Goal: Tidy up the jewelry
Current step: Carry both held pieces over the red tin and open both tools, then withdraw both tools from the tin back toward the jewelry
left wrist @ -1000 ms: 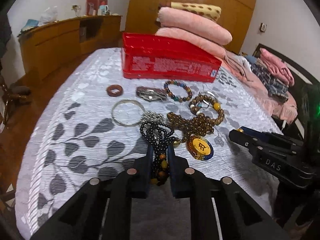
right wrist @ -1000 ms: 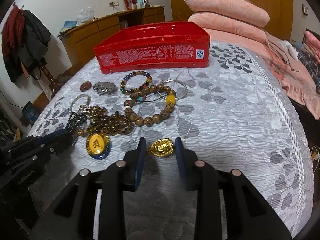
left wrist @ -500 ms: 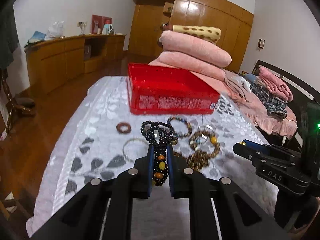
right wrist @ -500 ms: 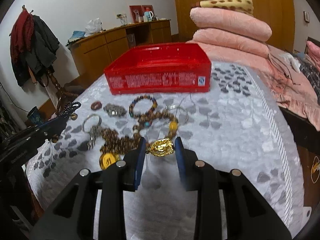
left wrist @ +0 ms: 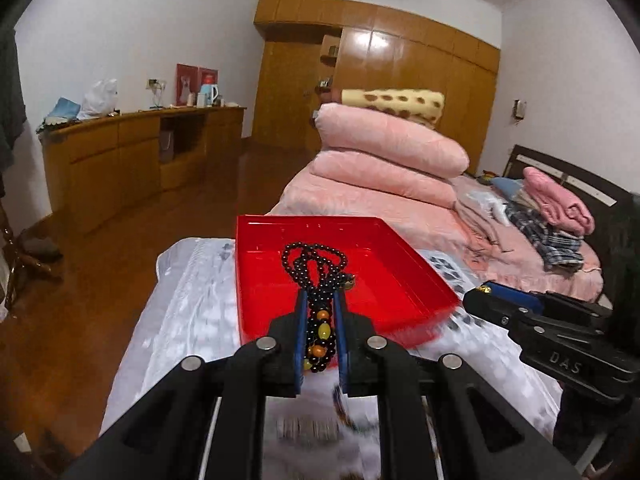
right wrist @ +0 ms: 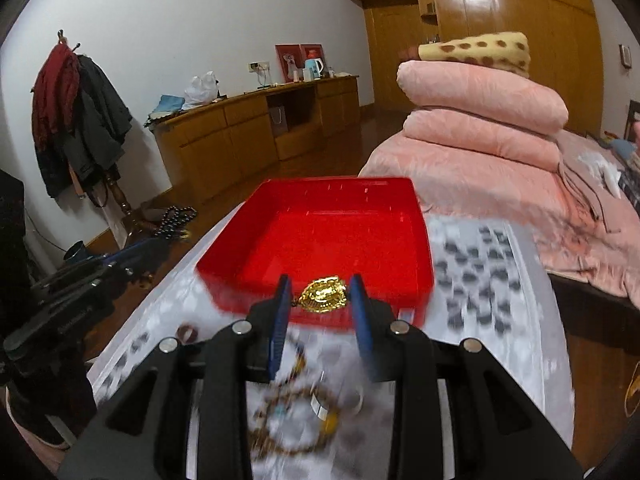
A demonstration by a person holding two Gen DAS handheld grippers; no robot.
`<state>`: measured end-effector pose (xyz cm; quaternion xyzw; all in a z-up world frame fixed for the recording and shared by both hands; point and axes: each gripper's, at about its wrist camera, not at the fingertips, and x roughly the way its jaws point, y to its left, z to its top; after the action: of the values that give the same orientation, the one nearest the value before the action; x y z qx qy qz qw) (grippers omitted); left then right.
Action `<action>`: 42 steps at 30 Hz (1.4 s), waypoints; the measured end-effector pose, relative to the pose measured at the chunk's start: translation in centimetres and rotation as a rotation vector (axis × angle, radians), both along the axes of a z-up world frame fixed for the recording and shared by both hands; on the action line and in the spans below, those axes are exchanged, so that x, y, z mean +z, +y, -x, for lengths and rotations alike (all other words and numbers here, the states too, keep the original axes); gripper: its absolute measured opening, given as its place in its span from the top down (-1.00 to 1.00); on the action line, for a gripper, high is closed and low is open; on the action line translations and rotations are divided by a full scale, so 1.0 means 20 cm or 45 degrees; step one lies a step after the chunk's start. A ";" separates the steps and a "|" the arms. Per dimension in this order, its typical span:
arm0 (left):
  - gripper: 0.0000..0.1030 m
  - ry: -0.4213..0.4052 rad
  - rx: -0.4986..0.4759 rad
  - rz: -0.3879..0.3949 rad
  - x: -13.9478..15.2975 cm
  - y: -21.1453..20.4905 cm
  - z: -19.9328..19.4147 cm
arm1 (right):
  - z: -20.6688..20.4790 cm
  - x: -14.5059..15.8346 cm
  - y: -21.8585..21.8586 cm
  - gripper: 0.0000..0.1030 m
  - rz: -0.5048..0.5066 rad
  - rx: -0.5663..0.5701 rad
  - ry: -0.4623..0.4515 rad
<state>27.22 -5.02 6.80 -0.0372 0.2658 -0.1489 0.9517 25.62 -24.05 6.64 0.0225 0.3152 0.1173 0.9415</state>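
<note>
My left gripper (left wrist: 320, 308) is shut on a black bead necklace (left wrist: 315, 266) with orange and yellow beads, whose loops hang in front of the red tray (left wrist: 392, 280). My right gripper (right wrist: 320, 286) is shut on a gold pendant (right wrist: 324, 295), held just above the near wall of the red tray (right wrist: 320, 236). The tray's floor looks bare. In the left wrist view the right gripper (left wrist: 486, 294) juts in from the right. The right wrist view shows the left gripper (right wrist: 138, 250) at the left, with the black beads (right wrist: 176, 220) at its tip.
Blurred bracelets (right wrist: 296, 412) and a brown ring (right wrist: 188, 334) lie on the leaf-patterned bedspread (right wrist: 480, 272) below my right gripper. Stacked pink quilts (left wrist: 384, 160) rise behind the tray. A wooden sideboard (left wrist: 120, 152) and a coat rack (right wrist: 80, 120) stand across the floor at the left.
Both grippers have lifted off the bedspread with their pieces and moved forward to the red tray. The jewelry left on the bed has slid below the fingers.
</note>
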 end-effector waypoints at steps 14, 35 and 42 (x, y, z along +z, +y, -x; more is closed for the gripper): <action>0.49 0.039 0.051 -0.050 -0.14 -0.07 -0.28 | -0.27 -0.12 -0.04 0.07 -0.021 -0.064 0.011; -0.62 0.080 0.113 -0.117 -0.28 0.22 0.47 | 0.56 -0.27 0.08 -0.56 -0.027 -0.081 0.007; -0.62 0.163 0.141 -0.161 -0.41 0.27 0.61 | 0.65 -0.39 0.20 -0.46 -0.006 -0.049 0.108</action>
<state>15.01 0.41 -1.32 -0.0010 0.3325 -0.0763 0.9400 12.58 -19.97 -1.18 0.0357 0.3542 0.0987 0.9293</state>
